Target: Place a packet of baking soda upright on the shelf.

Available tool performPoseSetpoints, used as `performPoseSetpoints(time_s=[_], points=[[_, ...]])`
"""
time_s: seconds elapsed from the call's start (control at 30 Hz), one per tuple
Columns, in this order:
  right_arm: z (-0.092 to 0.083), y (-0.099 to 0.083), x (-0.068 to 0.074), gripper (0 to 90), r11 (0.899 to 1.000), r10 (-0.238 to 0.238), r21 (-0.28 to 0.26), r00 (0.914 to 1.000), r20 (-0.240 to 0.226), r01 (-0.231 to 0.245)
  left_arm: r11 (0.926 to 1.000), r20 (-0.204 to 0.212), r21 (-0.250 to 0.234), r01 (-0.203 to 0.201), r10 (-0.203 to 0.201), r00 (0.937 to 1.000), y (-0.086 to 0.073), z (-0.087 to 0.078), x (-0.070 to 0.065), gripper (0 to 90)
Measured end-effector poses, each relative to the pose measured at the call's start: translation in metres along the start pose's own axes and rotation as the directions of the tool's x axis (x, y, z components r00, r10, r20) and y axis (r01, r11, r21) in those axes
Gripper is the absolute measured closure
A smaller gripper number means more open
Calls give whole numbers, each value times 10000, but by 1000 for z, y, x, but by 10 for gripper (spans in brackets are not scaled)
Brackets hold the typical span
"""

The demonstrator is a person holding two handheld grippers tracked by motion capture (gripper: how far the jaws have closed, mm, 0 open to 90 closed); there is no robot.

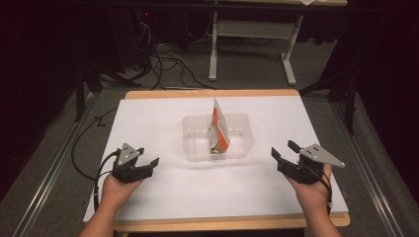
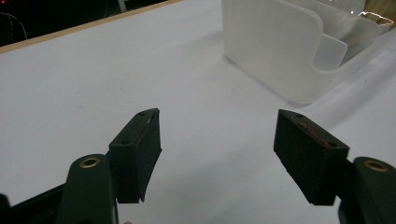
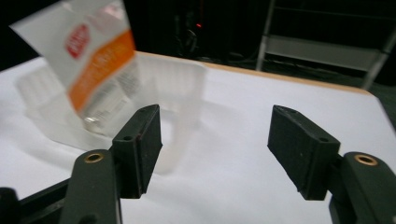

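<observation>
At lower left of the high view the left tongs (image 1: 151,156) rest on the bench (image 1: 163,195), jaws apart, empty. At centre, a clear tray (image 1: 194,148) holds an upright orange-and-white packet (image 1: 219,129), which a careless nudge would likely topple. At lower right the right tongs (image 1: 283,150) are likewise spread and empty.

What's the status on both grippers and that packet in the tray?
Left gripper open, right gripper open, both empty. Packet upright in clear tray. Nothing between.
</observation>
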State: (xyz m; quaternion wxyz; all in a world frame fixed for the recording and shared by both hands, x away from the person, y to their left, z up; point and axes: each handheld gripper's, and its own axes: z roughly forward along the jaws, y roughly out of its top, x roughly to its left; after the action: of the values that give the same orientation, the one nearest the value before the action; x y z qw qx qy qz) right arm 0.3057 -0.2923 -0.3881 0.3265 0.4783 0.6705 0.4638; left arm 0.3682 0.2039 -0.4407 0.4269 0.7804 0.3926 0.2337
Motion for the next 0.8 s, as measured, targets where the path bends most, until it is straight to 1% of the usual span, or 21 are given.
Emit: performPoseSetpoints(time_s=[0.1, 0.13, 0.17, 0.2, 0.23, 0.27, 0.3, 0.33, 0.4, 0.43, 0.47, 0.5, 0.53, 0.57, 0.6, 0.63, 0.8], points=[[-10, -11, -20, 368, 9996, 156, 206, 9987, 494, -166, 10000, -8, 30, 10, -10, 10000, 0, 1, 0, 323], [-13, -15, -25, 369, 9991, 314, 254, 9974, 641, -331, 10000, -3, 38, 0, 0, 10000, 0, 1, 0, 323], [-16, -19, -29, 369, 9990, 335, 280, 9966, 756, -357, 10000, -18, 65, -18, 18, 10000, 0, 1, 0, 323], [-19, -27, -36, 369, 9988, 408, 222, 9951, 899, -430, 10000, -23, 86, -16, 16, 10000, -1, 2, 0, 323], [-22, -34, -38, 370, 9987, 466, 180, 9940, 992, -486, 9999, -37, 113, -16, 16, 10000, -1, 2, 0, 323], [-25, -49, -42, 382, 9983, 540, 136, 9922, 1124, -559, 9999, -49, 119, 23, -22, 10000, -1, 2, 1, 323], [-26, -57, -45, 382, 9967, 666, 385, 9910, 1157, -715, 9999, -36, 112, 97, -96, 9999, -1, 2, 1, 323], [-26, -60, -47, 374, 9932, 788, 771, 9915, 1039, -870, 9998, -11, 78, 157, -157, 9999, -1, 2, 1, 323], [-28, -60, -46, 374, 9952, 676, 631, 9919, 1077, -747, 9999, -38, 113, 111, -111, 9999, -1, 3, 0, 323], [-26, -58, -43, 372, 9959, 636, 582, 9936, 930, -692, 9999, -58, 119, 115, -114, 9999, -1, 3, 0, 323], [-26, -58, -43, 372, 9959, 636, 582, 9936, 930, -692, 9998, -63, 123, 129, -128, 9999, -1, 3, 0, 323], [-21, -57, -38, 369, 9969, 441, 614, 9962, 755, -488, 9998, -67, 120, 186, -186, 9998, -1, 3, 0, 323], [-21, -57, -38, 369, 9969, 441, 614, 9962, 755, -488, 9998, -67, 120, 186, -186, 9998, -1, 3, 0, 323], [-17, -58, -31, 366, 9960, 86, 880, 9982, 601, -139, 9998, -54, 121, 174, -174, 9998, -1, 3, -1, 323], [-17, -58, -31, 366, 9960, 86, 880, 9982, 601, -139, 9998, -49, 108, 161, -160, 9999, -1, 3, -1, 323], [-14, -59, -27, 364, 9945, -81, 1045, 9987, 502, 28, 9999, -28, 87, 127, -127, 9999, -1, 2, -1, 323], [-12, -59, -25, 359, 9942, -122, 1077, 9985, 525, 65, 9999, 42, 53, 154, -154, 9999, -1, 2, 0, 323]])
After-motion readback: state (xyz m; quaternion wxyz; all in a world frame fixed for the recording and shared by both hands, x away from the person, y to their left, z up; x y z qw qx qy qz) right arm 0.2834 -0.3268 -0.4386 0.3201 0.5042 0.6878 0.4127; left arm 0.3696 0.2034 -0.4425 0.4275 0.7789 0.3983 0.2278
